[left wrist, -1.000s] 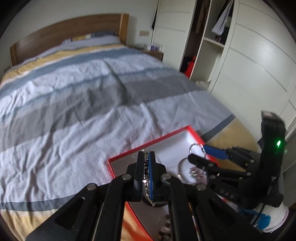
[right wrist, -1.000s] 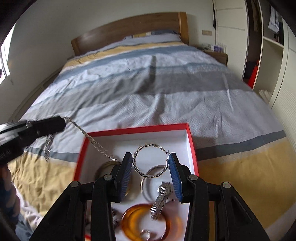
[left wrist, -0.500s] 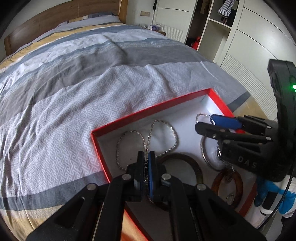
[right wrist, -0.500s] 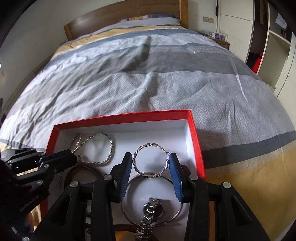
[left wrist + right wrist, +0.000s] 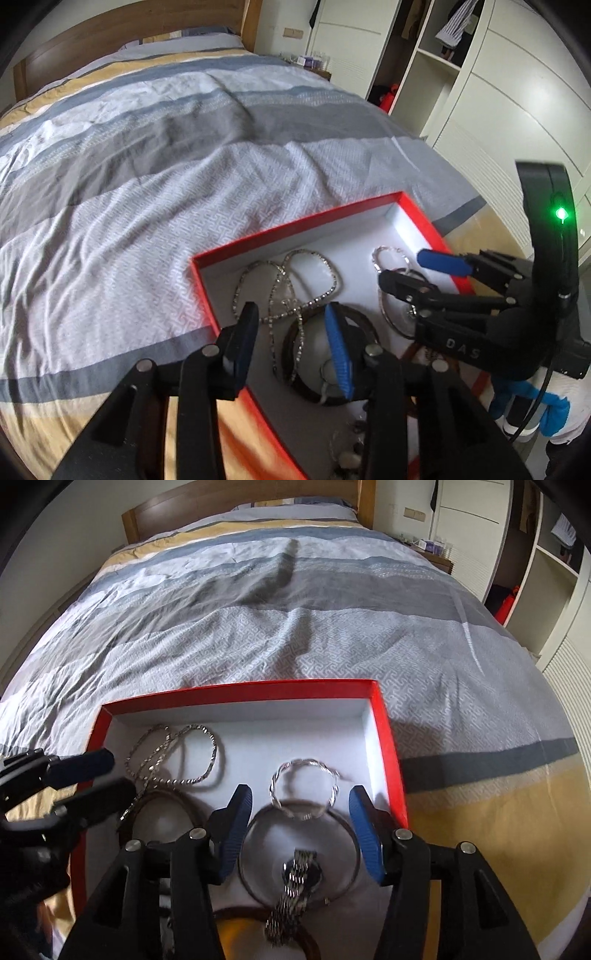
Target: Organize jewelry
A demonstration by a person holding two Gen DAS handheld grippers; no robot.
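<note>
A red-rimmed box (image 5: 295, 229) with a white inside lies on the bed; it also shows in the right wrist view (image 5: 240, 690). A silver chain necklace (image 5: 291, 291) lies in its left part (image 5: 173, 760). A twisted silver hoop (image 5: 304, 788) lies free on the box floor, also seen in the left wrist view (image 5: 389, 256). My left gripper (image 5: 291, 336) is open and empty above the chain. My right gripper (image 5: 299, 819) is open and empty just behind the hoop. A dark bangle (image 5: 317, 354), a thin silver ring (image 5: 299, 853) and a metal watch (image 5: 295, 890) also lie in the box.
The striped duvet (image 5: 295, 609) stretches ahead to a wooden headboard (image 5: 240, 494). White wardrobes and open shelves (image 5: 461, 74) stand to the right. An amber bangle (image 5: 258, 934) lies at the box's near end.
My left gripper opened and let the chain necklace go into the box. My right gripper opened and released the twisted hoop, which now lies on the box floor.
</note>
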